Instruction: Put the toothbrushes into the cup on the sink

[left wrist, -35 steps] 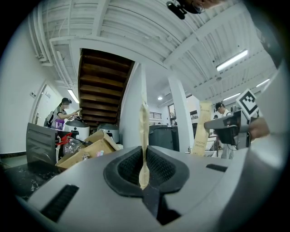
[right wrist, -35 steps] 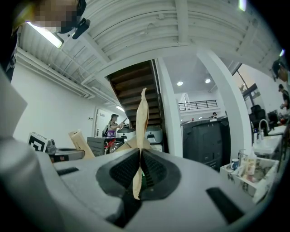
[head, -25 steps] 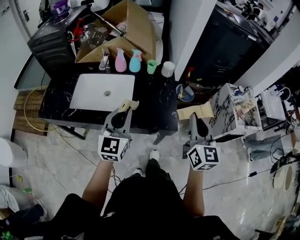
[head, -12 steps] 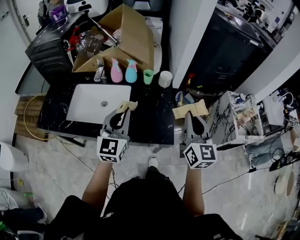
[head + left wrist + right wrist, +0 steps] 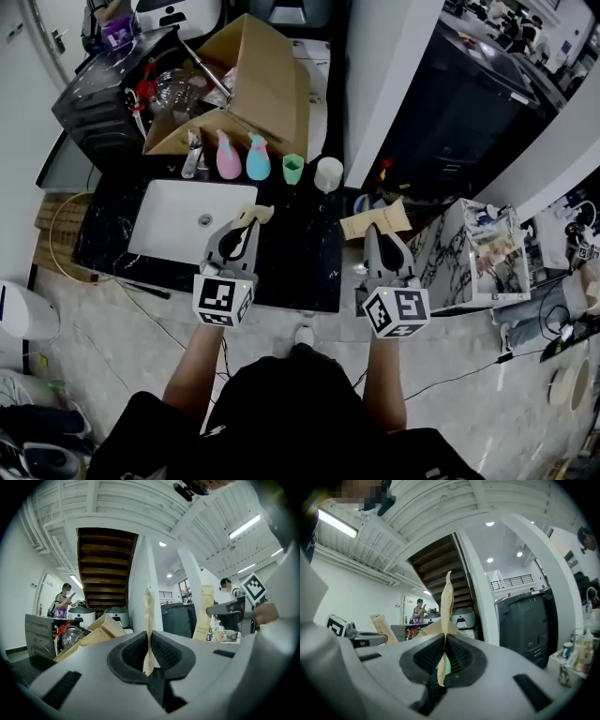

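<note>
Head view: left gripper (image 5: 244,221), right gripper (image 5: 379,232) jaws clenched on toothbrush packets (image 5: 257,213) (image 5: 375,219); 2 bottles (image 5: 228,157) beside cup (image 5: 293,170).

me: I step fwd twd the counter (image 5: 298,258); its front edge now lies under my marker cubes, was well ahead of them.
L gripper (image 5: 244,228): whole body now over the counter top; before, only the front half.
L packet (image 5: 254,215): now abt midway along the sink's (image 5: 178,230) right rim, was at its front-right corner.
R gripper (image 5: 379,236): now runs alongside the counter's right end, w/ R packet (image 5: 375,221); was mostly back of the front edge.
cups: green cup (image 5: 293,169) & white cup (image 5: 328,174) now nearer my gripper tips.
floor: less of it shows btwn me & the counter.
</note>
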The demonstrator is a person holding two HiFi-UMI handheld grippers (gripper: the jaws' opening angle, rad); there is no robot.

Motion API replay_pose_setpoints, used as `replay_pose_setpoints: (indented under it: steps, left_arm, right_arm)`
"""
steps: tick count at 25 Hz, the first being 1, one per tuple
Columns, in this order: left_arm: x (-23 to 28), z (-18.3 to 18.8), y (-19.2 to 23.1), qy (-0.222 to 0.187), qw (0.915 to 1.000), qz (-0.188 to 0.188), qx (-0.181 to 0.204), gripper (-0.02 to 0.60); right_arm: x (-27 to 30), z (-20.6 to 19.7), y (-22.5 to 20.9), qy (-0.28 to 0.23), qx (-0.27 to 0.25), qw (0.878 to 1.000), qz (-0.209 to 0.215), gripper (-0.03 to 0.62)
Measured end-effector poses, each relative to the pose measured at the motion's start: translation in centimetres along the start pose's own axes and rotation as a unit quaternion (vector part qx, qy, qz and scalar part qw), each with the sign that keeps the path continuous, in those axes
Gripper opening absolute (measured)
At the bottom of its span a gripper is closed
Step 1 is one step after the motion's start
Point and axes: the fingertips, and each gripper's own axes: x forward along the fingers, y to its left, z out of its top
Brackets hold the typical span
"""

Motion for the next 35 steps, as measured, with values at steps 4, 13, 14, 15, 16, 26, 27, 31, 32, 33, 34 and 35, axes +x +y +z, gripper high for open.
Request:
replay_pose_setpoints:
  steps: [4,13,14,15,16,26,27,31,32,33,34,35]
  left_arm:
    - [1.5,0.1,0.0,0.004,0.9999,0.012,0.004,0.028]
    - [4.8,-0.2,-0.7,0.009,0.9991,0.04,0.006,0.028]
    - [5.1,-0.4,-0.8,0.012,0.999,0.041,0.007,0.028]
    - [5.4,-0.5,-0.9,0.014,0.999,0.042,0.009,0.028]
    - [5.6,-0.6,-0.9,0.016,0.9989,0.043,0.01,0.028]
    - [8.2,-1.7,0.1,0.027,0.9989,0.037,0.007,0.028]
    - [8.5,-1.9,0.3,0.028,0.999,0.034,0.006,0.028]
    - [10.3,-2.2,1.4,0.033,0.9993,0.017,0.003,0.028]
    - [10.7,-2.3,1.7,0.033,0.9994,0.011,0.003,0.028]
    - [11.1,-2.3,2.0,0.033,0.9994,0.007,0.002,0.028]
    - [11.5,-2.3,2.3,0.033,0.9995,0.002,0.001,0.028]
    - [11.9,-2.4,2.6,0.032,0.9995,-0.002,0.0,0.028]
  right_arm:
    - [1.7,-0.3,-1.4,0.0,0.005,1.0,0.013,0.015]
    - [4.9,-1.2,-4.6,0.002,0.019,0.999,0.045,0.015]
    - [5.2,-1.4,-5.0,0.003,0.021,0.999,0.048,0.015]
    - [5.5,-1.6,-5.2,0.003,0.022,0.999,0.05,0.015]
    - [5.7,-1.8,-5.4,0.004,0.024,0.998,0.051,0.015]
    - [8.2,-3.0,-6.0,0.016,0.03,0.998,0.053,0.015]
    - [8.5,-3.0,-5.9,0.017,0.03,0.998,0.051,0.015]
    - [9.9,-3.0,-5.8,0.018,0.033,0.999,0.036,0.015]
    - [10.1,-3.0,-5.7,0.019,0.032,0.999,0.03,0.014]
    - [10.4,-3.1,-5.6,0.02,0.03,0.999,0.025,0.015]
    - [10.6,-3.1,-5.5,0.021,0.029,0.999,0.02,0.015]
    - [10.8,-3.2,-5.4,0.022,0.029,0.999,0.015,0.014]
